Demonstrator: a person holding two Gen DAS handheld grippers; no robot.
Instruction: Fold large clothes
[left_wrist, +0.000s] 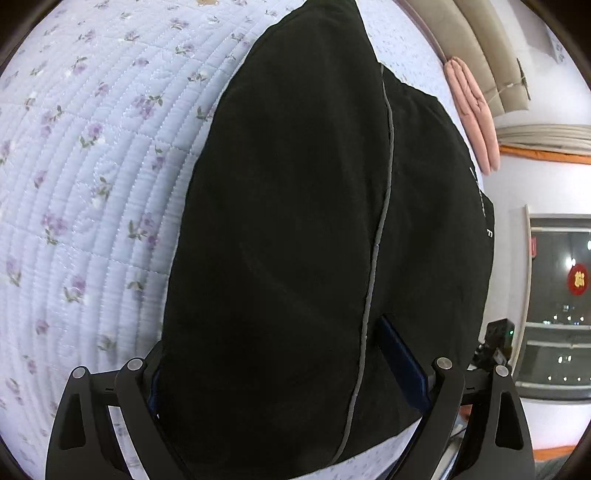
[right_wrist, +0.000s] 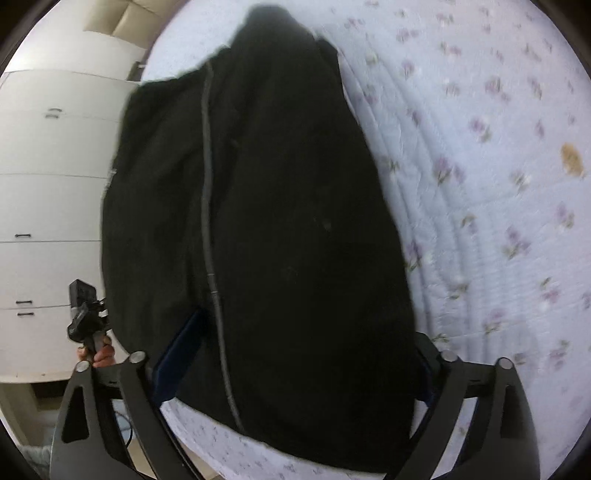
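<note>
I am looking at a large black garment (left_wrist: 288, 229) that is lying along the edge of a bed, on a quilted bedspread (left_wrist: 92, 166) with small purple flowers. A grey piping line (left_wrist: 384, 192) is running down its length, so I think it is trousers or a jacket already folded once lengthwise, but I cannot tell which.

The left gripper (left_wrist: 291, 373) is standing wide apart around the near end of the cloth, with one blue pad (left_wrist: 400, 354) showing at its side. The right gripper (right_wrist: 295, 369) is spread in the same way around its own end. Whether the pads are pressing the fabric, I cannot tell; the cloth is covering the gap between them.

In my judgement I am at the step of taking the ends for the next fold. The next move is asking for a firm closing on all layers, then lifting both ends together, so that the layers do not slip apart.

The left view is showing a pink folded item (left_wrist: 472, 114) at the far side and a dark window (left_wrist: 557, 295). The right view is showing white drawers (right_wrist: 48, 221), a brown spot (right_wrist: 572, 158) on the bedspread, and the other handle held by a hand (right_wrist: 101, 356).
</note>
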